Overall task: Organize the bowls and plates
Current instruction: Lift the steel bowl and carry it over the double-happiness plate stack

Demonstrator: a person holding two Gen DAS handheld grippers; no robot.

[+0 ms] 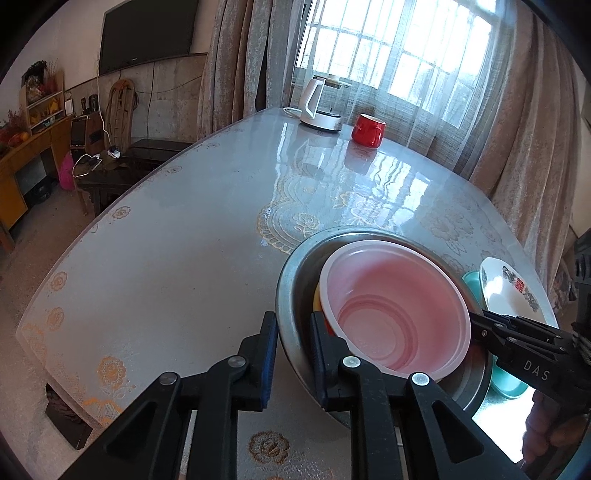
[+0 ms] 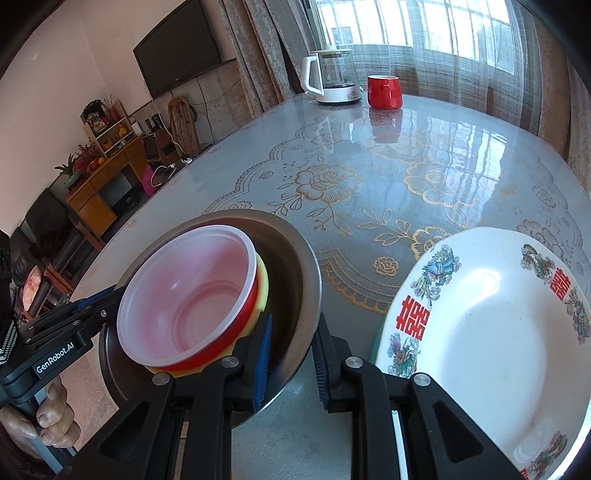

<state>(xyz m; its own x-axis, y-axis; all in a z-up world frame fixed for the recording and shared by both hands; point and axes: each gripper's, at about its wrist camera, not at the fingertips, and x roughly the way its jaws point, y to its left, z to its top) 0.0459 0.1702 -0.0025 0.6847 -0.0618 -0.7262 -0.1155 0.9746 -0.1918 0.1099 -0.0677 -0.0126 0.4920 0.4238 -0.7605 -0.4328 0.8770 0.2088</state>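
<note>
Near the tabletop's point(image 1: 166, 258) front edge, both claws, left claw point(image 1: 293, 360) and right claw point(image 2: 293, 363), clench the steel basin's point(image 2: 295, 254) rim, holding nested bowls point(image 2: 184, 295); a level two-handed carry seems next.

A barred window point(image 1: 399, 55) behind sheer and heavy curtains point(image 1: 236, 62) is seen at twelve o'clock, daylight mirrored on the table point(image 1: 177, 236). A television point(image 1: 147, 33) is mounted at eleven o'clock, a wooden cabinet point(image 1: 26, 162) at nine.

Both wrist cameras look down close at the shared metal basin point(image 1: 291, 295) from opposite sides.
</note>
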